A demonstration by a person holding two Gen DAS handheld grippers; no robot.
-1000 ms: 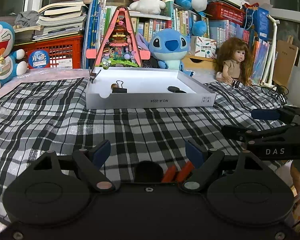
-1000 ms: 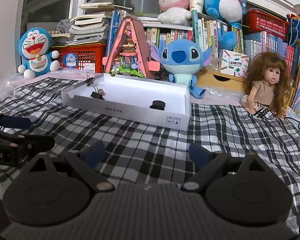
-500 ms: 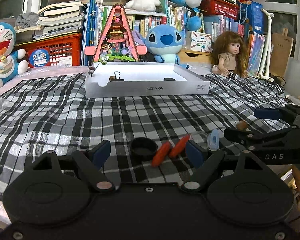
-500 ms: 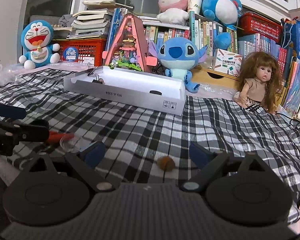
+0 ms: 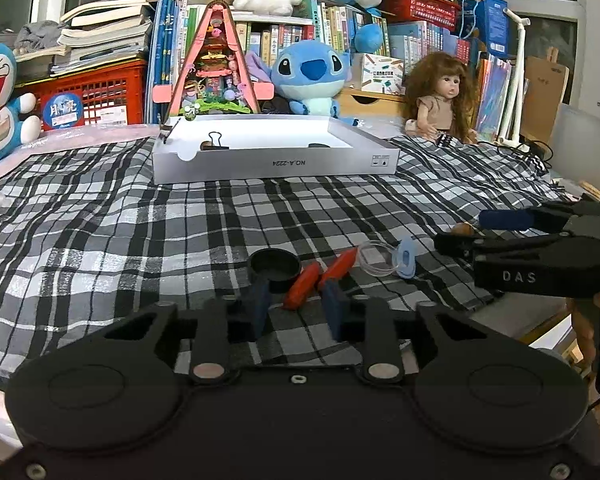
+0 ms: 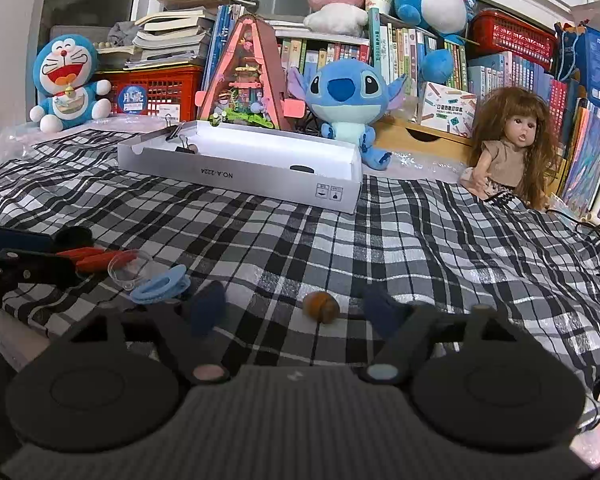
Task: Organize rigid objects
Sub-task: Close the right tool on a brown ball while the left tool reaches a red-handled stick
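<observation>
Now the left gripper (image 5: 296, 308) has pulled its blue fingers (image 5: 258, 304) close together. One red stick (image 5: 302, 290) pokes into the small gap between them, but I cannot tell if the pads squeeze it. A second red stick (image 5: 338, 266) lies just beside it, and a black cap (image 5: 275, 266) sits right in front of the left finger. A clear little dish (image 5: 376, 258) and a light blue clip (image 5: 406, 258) lie near, off to the right.

The right gripper (image 6: 296, 310) has just been closing and is about half wide. A small brown ball (image 6: 320, 307) lies on the checked cloth (image 6: 380, 248) between its fingers, untouched.

The white box (image 6: 240, 174) sits well apart, farther back.
</observation>
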